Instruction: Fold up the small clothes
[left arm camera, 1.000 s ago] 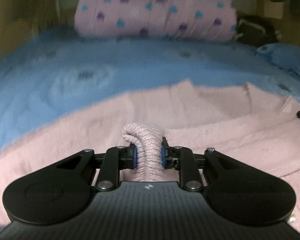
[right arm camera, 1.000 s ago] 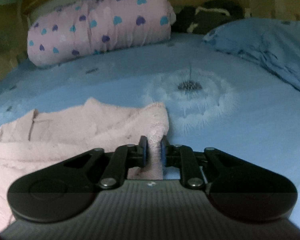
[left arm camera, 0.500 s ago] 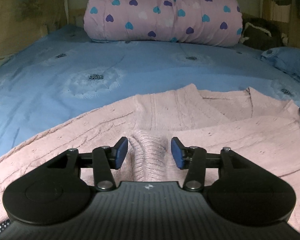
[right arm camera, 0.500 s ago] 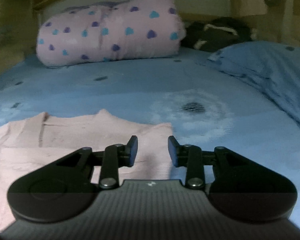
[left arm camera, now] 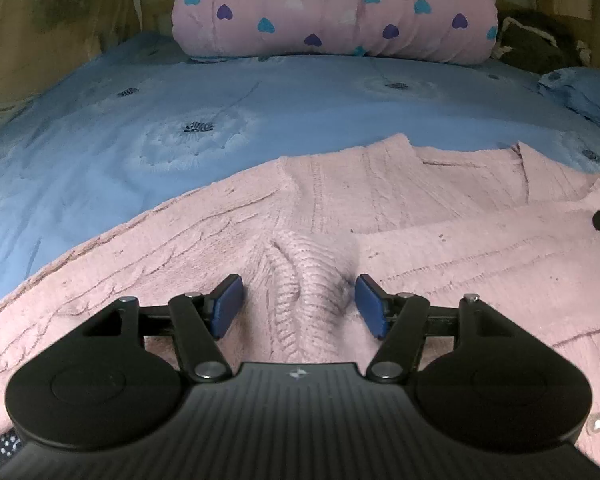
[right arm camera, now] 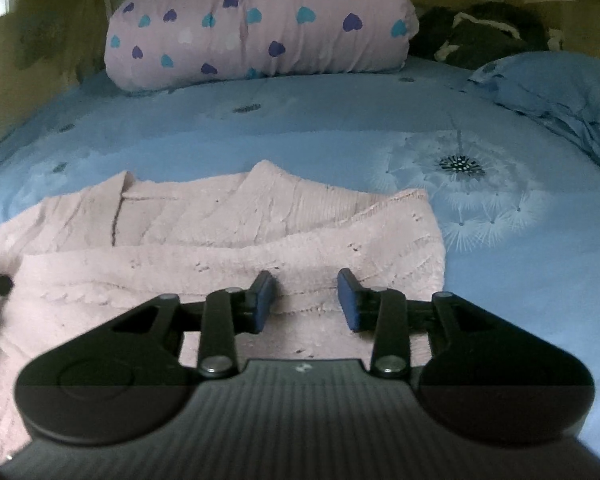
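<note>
Now spread on the blue bed (left arm camera: 260, 112): pink knit sweater (left arm camera: 400, 200).
Both grippers' fingers wide, holding nothing: left gripper (left arm camera: 299, 306) straddling a bunched ridge, right gripper (right arm camera: 306, 300) at 3 o'clock edge.

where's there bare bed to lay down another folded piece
Free: the blue sheet right of the pink sweater, up to the blue pillow, and the wide strip between the sweater and the heart quilt. Crowded: the near middle, where both open tools, left and right, sit over the sweater.
</note>
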{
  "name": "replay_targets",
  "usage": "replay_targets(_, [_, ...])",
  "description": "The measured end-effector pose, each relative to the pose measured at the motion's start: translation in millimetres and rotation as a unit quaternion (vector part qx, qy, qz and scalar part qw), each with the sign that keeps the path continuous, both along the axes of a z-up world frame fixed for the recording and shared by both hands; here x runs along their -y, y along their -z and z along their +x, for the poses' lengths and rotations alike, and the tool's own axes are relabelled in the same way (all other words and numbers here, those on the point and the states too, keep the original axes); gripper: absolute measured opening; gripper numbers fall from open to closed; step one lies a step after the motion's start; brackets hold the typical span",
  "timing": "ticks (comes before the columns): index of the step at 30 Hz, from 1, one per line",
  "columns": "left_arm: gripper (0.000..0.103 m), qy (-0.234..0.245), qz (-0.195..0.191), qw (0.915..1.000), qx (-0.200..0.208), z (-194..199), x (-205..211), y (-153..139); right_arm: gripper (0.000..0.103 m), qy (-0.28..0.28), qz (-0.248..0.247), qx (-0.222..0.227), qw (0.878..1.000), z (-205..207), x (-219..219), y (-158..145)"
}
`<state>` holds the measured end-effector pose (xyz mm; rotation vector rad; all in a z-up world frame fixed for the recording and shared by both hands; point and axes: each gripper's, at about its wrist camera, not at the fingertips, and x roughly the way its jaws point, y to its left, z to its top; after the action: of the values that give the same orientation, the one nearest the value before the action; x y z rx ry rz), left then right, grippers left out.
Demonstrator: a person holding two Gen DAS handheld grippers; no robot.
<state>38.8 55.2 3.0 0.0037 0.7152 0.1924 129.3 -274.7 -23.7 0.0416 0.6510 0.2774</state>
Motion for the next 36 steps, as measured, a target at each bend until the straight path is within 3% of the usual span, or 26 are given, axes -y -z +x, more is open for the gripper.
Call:
replay_targets(6, [0.068,-0.001,0.002,1.0,0.002,-18,-8,-15,0.056,0.009,0.033,-0.001,0.999,-9,2,-16])
replay_targets(12, [0.069,-0.033,-0.007,0.9993,0.019,-44,-31,-45,0.057,-0.026,0.014,0.007,1.0,-43,-8,-36])
replay_targets(18, [0.069,-0.065,0.036,0.997,0.021,-81,-67,-76,0.061,-0.037,0.024,0.006,0.999,-85,-14,-55])
replay_targets(26, [0.07,-0.095,0.055,0.9936,-0.026,-134,-133,-84,0.062,-0.041,0.026,-0.008,0.999,-142,-14,-58])
replay_targets(29, [0.07,-0.104,0.041,0.9928,-0.043,-152,-157,-84,0.062,-0.036,0.028,-0.017,0.999,-158,-11,-53])
replay_targets(34, [0.07,-0.078,0.065,0.9931,-0.058,-177,-179,-85,0.062,-0.024,0.035,-0.035,0.998,-175,-6,-40])
replay_targets(36, [0.07,-0.07,0.057,0.9932,-0.074,-183,-182,-80,0.062,-0.02,0.039,-0.041,0.998,-179,-5,-35])
